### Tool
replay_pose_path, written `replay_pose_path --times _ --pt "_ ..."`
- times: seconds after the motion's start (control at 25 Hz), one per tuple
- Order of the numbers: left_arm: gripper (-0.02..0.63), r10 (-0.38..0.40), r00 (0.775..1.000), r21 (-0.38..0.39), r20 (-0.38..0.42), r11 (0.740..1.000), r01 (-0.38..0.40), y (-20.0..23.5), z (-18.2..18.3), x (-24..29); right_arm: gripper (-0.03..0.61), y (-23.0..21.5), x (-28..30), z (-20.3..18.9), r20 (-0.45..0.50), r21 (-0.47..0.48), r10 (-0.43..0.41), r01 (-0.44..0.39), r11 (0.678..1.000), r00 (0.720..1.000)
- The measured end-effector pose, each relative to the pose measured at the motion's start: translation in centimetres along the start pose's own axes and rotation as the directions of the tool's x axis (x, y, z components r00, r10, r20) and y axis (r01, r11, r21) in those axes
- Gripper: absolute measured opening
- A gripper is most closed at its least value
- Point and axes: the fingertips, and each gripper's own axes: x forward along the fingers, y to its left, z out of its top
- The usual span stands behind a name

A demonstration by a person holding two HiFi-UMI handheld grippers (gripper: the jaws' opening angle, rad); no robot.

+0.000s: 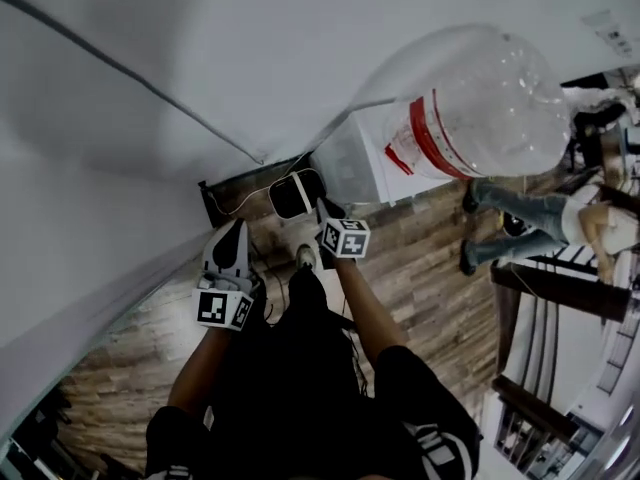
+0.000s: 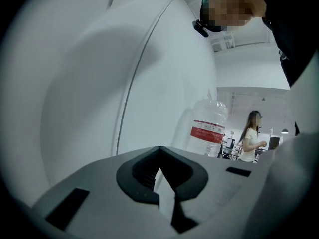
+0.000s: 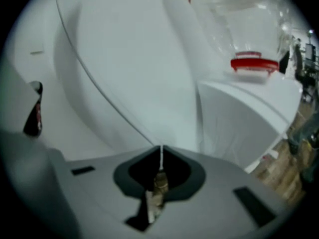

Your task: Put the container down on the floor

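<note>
Head view, surroundings: we note a bystander (image 1: 540,213) beside the white stand (image 1: 350,163), and a cable (image 1: 130,73) on the wall (image 1: 250,48).
Head view, container (image 1: 480,108): on the stand, well apart from the left gripper (image 1: 238,226) and right gripper (image 1: 325,213).
Left gripper view: jaws pressed together, empty; container beyond.
Right gripper view: jaws clenched on nothing; container on the stand; wood floor (image 3: 284,173) at right.

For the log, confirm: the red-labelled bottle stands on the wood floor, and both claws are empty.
No. The bottle stands on the white cabinet, not the floor, as the head view shows. The left claw and right claw are empty.
</note>
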Motion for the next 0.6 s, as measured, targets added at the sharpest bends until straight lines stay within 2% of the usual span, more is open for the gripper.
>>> replay_pose_path --times 0.28,0.6 --pt "0.028 -0.02 0.999 0.026 0.046 0.999 0.019 -1.9 3.4 -0.3 0.039 2.9 -7.6 6.8 0.179 -0.024 0.023 -0.019 1.0 0.984" --pt "0.028 -0.029 0.997 0.046 0.071 0.999 0.026 -3.0 5.5 -0.8 0.038 8.3 -15.7 10.5 0.357 -0.152 0.076 -0.023 0.988 0.931"
